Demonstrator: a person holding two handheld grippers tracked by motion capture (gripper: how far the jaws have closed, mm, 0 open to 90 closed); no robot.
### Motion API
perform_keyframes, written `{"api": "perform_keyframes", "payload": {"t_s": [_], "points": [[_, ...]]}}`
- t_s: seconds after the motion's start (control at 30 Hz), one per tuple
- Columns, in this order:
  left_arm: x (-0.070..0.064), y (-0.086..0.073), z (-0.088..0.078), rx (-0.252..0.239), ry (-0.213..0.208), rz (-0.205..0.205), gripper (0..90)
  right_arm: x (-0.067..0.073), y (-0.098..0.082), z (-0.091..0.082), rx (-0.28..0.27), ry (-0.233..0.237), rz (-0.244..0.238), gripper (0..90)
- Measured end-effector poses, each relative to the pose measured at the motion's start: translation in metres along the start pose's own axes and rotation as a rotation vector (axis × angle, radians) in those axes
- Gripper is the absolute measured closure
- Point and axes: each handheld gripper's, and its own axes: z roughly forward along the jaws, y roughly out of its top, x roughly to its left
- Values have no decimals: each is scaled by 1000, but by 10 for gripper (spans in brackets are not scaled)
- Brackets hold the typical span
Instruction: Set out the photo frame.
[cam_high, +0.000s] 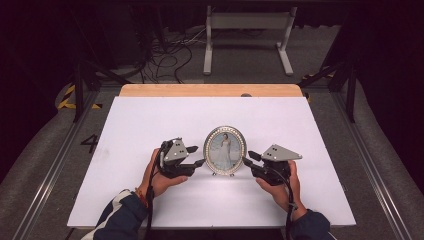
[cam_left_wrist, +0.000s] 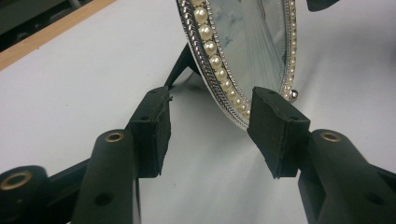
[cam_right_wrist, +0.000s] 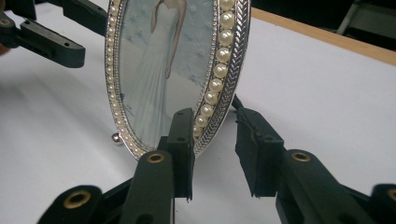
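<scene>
An oval silver picture frame (cam_high: 225, 150) with a pearl rim stands upright on its back prop in the middle of the white table top (cam_high: 150, 115). It holds a photo of a figure in a white dress. My left gripper (cam_high: 200, 162) reaches its left edge, my right gripper (cam_high: 247, 159) its right edge. In the left gripper view the frame (cam_left_wrist: 233, 46) has its rim between the pads of the left gripper (cam_left_wrist: 210, 126), with a gap beside it. In the right gripper view the frame (cam_right_wrist: 163, 70) has its rim between the spread pads of the right gripper (cam_right_wrist: 217, 135), unpressed.
A wooden strip (cam_high: 210, 90) runs along the table's far edge. Beyond it, on the floor, stand a white metal stand (cam_high: 247, 30) and loose cables (cam_high: 165, 55). Dark rails flank the table on both sides.
</scene>
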Motion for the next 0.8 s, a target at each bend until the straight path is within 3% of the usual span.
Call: {"api": "perform_keyframes", "payload": {"t_s": [0.2, 0.43, 0.47, 0.6, 0.8], "points": [[-3, 1, 0, 7, 17, 12, 404, 0, 1, -1, 14, 6, -24, 617], [-1, 0, 0, 9, 32, -15, 271, -1, 0, 1, 39, -17, -43, 548], [0, 0, 0, 11, 33, -17, 240, 0, 0, 2, 44, -24, -43, 469], [0, 0, 2, 19, 29, -25, 206, 0, 0, 3, 48, -29, -41, 389], [0, -1, 3, 16, 18, -34, 109, 0, -2, 6, 57, -24, -39, 198]]}}
